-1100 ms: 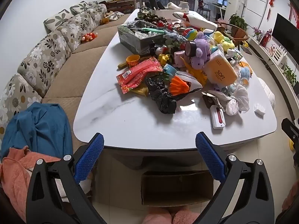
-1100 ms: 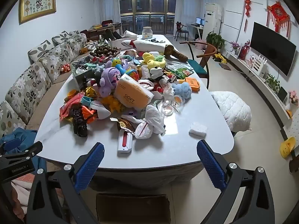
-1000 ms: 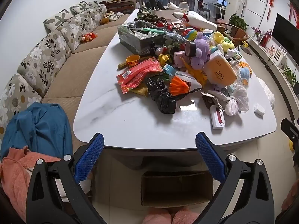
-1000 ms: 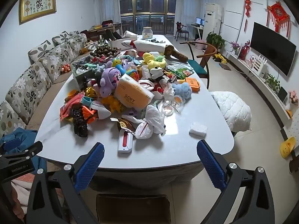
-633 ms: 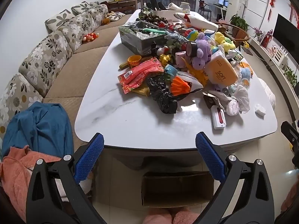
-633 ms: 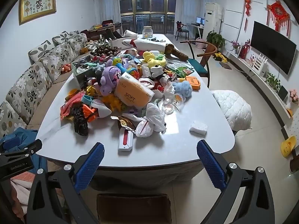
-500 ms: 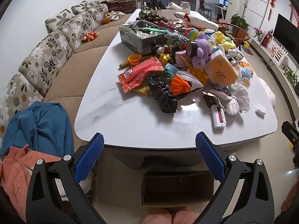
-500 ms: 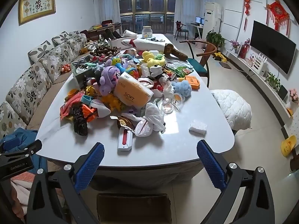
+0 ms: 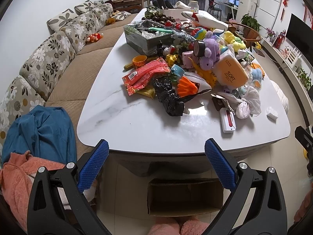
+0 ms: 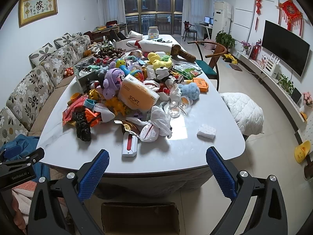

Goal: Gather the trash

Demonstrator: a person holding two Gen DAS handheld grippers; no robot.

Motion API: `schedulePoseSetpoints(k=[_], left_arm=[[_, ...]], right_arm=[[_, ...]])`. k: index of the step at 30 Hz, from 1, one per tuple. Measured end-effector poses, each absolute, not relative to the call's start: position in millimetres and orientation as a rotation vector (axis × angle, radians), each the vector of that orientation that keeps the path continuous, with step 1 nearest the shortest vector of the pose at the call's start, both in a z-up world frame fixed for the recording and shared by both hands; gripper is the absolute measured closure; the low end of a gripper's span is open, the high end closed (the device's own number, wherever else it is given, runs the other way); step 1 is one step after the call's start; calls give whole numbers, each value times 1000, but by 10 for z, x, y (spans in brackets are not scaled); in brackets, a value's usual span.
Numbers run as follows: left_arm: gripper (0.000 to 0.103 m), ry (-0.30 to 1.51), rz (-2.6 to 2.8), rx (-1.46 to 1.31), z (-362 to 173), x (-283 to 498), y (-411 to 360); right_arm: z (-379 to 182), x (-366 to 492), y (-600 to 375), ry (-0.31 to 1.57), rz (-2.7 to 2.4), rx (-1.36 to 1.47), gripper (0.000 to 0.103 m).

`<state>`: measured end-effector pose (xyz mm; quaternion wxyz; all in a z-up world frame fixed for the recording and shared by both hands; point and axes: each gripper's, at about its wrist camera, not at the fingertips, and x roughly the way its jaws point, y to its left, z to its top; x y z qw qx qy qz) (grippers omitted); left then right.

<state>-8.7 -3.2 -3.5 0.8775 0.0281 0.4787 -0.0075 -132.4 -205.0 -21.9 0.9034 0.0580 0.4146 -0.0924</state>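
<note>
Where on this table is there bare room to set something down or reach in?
The near end of the table is bare, from its front edge up to the black bag and the white-red case. A bare strip runs along the left edge, sofa side, beside the red wrappers. Some room surrounds the white sponge. The middle and far end are crowded.

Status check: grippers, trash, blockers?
Left gripper open, empty. Right gripper open, empty. Black trash bag untouched on table; cardboard box below. Path unblocked.

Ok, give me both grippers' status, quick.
Left gripper: open, holding nothing.
Right gripper: open, holding nothing.
</note>
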Motion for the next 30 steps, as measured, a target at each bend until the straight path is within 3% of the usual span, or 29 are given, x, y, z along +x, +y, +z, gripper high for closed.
schedulePoseSetpoints(k=[30], left_arm=[[7,1020,-13,55,-72,-74,-9]], right_arm=[[-252,-1347,-2102,864,-188,127,5]])
